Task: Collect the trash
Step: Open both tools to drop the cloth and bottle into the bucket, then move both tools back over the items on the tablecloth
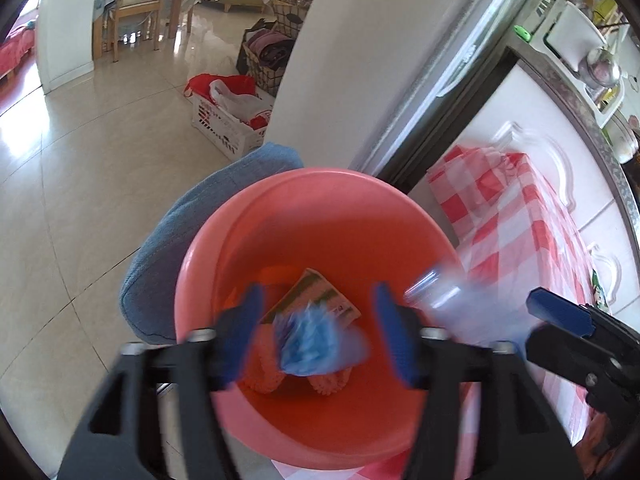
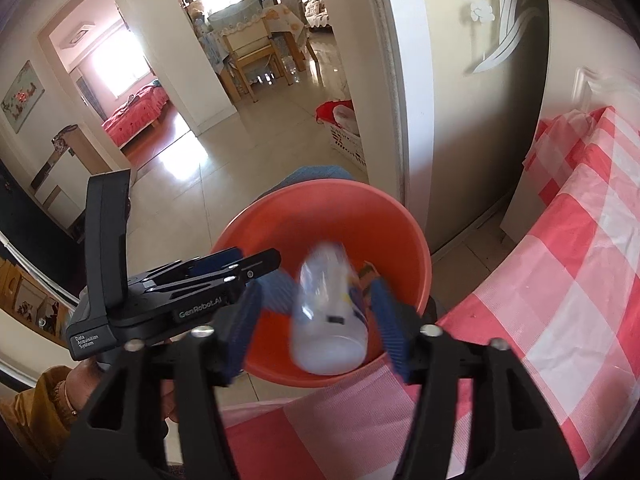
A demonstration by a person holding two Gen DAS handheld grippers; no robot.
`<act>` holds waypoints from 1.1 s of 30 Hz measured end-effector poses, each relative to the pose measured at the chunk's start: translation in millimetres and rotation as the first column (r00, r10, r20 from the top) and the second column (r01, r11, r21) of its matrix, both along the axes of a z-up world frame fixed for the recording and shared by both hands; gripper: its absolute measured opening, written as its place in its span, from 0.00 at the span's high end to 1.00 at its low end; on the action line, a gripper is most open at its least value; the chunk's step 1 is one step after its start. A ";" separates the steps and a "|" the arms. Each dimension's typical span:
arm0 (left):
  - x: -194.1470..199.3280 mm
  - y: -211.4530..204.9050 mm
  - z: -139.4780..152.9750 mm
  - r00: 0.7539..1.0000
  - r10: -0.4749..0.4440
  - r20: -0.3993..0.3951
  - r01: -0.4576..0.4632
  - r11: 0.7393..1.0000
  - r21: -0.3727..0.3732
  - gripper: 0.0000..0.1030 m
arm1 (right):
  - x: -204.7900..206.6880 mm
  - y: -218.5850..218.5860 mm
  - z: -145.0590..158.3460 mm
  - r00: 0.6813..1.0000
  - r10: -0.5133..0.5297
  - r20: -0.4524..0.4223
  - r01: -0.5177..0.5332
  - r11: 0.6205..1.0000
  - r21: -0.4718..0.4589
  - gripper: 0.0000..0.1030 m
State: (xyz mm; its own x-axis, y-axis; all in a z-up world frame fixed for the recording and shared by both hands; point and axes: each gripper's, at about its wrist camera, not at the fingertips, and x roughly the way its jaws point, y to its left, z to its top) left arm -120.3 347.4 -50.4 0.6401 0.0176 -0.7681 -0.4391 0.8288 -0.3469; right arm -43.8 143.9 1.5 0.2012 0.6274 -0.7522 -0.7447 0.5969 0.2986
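A red plastic basin (image 1: 312, 178) sits on a blue cushion beside the table. Inside it lie a green-striped paper packet (image 1: 320, 292) and pink scrubby pieces (image 1: 260, 372). My left gripper (image 1: 320, 320) hangs open over the basin, and a blurred blue crumpled wad (image 1: 316, 344) is between its fingers, touching neither pad. My right gripper (image 2: 316, 312) is open too, over the basin's (image 2: 320, 190) near rim. A blurred clear plastic bottle (image 2: 328, 316) sits loose between its fingers. The bottle (image 1: 444, 300) and right gripper (image 1: 560, 316) show at the right of the left wrist view.
A table with a red-and-white checked cloth (image 2: 560, 280) stands right of the basin. The blue cushion (image 1: 180, 240) sticks out on the left. A white wall corner (image 1: 340, 60) rises behind. A white basket (image 1: 224, 120) with bags stands on the tiled floor. A person's hand (image 2: 80, 384) holds the left gripper (image 2: 240, 260).
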 end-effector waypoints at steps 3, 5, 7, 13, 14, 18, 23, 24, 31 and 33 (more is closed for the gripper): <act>-1.1 0.6 2.7 1.000 0.001 0.004 -0.001 1.000 0.008 0.23 | -0.5 -10.1 -0.6 0.999 -0.033 -0.018 0.034 0.999 0.033 0.26; -2.5 1.7 6.0 1.000 0.003 0.012 -0.003 1.000 0.011 0.18 | 1.1 -20.1 1.0 0.997 -0.065 -0.031 0.067 0.996 0.055 0.23; -4.7 3.6 11.0 0.999 0.007 0.033 -0.007 1.000 0.004 0.16 | 0.6 -27.4 3.8 0.995 -0.087 -0.041 0.090 0.993 0.078 0.21; -11.9 3.7 25.4 0.994 0.019 0.111 -0.020 1.000 0.010 0.11 | -11.4 -55.2 12.7 0.990 -0.139 -0.016 0.140 0.985 0.099 0.17; -13.0 3.4 26.7 0.992 0.015 0.125 -0.017 1.000 0.010 0.11 | -14.3 -60.2 13.7 0.990 -0.141 -0.016 0.142 0.984 0.106 0.17; -15.5 -1.8 29.7 0.991 -0.029 0.131 0.024 0.999 0.036 0.10 | -22.9 -82.0 16.1 0.985 -0.169 -0.020 0.170 0.975 0.142 0.14; -22.6 -12.2 33.6 0.986 -0.081 0.148 0.073 0.995 0.061 0.10 | -37.8 -112.1 19.6 0.973 -0.231 0.015 0.223 0.952 0.209 0.07; -25.4 -14.2 34.5 0.984 -0.087 0.156 0.078 0.995 0.061 0.10 | -40.5 -113.2 20.2 0.971 -0.239 0.027 0.228 0.950 0.212 0.04; -39.7 -31.0 45.8 0.955 -0.133 0.266 0.125 0.991 0.048 0.10 | -57.8 -126.3 25.6 0.960 -0.271 0.068 0.255 0.949 0.184 0.04; -42.7 -36.7 52.4 0.944 -0.147 0.295 0.139 0.989 0.049 0.10 | -60.9 -130.9 25.8 0.960 -0.271 0.070 0.256 0.951 0.173 0.04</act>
